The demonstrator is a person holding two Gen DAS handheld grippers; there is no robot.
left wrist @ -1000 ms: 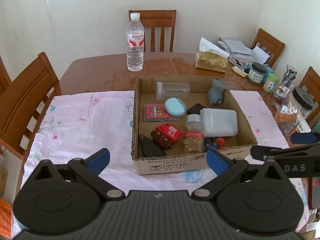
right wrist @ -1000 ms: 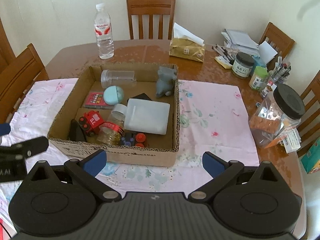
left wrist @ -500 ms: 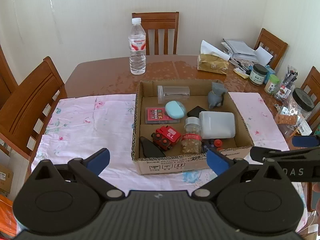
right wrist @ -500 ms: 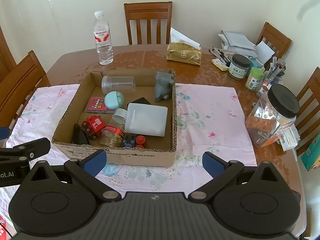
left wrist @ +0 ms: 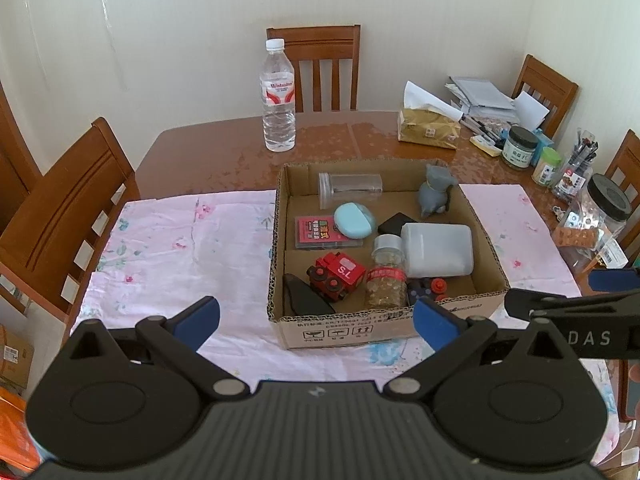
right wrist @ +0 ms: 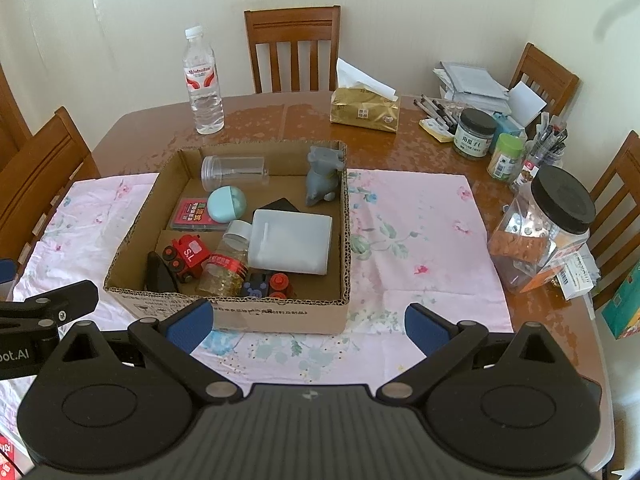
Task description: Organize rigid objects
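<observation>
**Both grippers held apart above a filled box**

The left gripper (left wrist: 316,320) is seen at the bottom of the left view, its jaws spread wide with nothing between them. The right gripper (right wrist: 306,326) fills the bottom of the right view, jaws likewise wide apart and empty. "DAS" is read on the arm at the right edge of the left view; "bot.AI" is read on the arm at the left edge of the right view.

The box (left wrist: 352,330) is placed at centre frame on a pink floral cloth (left wrist: 180,240) over the brown surface (left wrist: 208,152). Inside it are found a red toy train (left wrist: 336,276) marked "S.L", a granule jar (left wrist: 386,276) with a red label, a white container (left wrist: 438,250) lying flat, a teal case (left wrist: 354,220) resting on a red card box (left wrist: 320,234), a clear jar (left wrist: 350,188) on its side, and a grey figure (left wrist: 434,196) upright in the far right corner. Handling symbols are printed on the box's near wall.

A bottle (left wrist: 278,96) with a red-and-white label, its writing too small to read, stands in the upper middle. A gold tissue pack (right wrist: 364,110) and a black-lidded jar (right wrist: 544,228) are seen at the right.
</observation>
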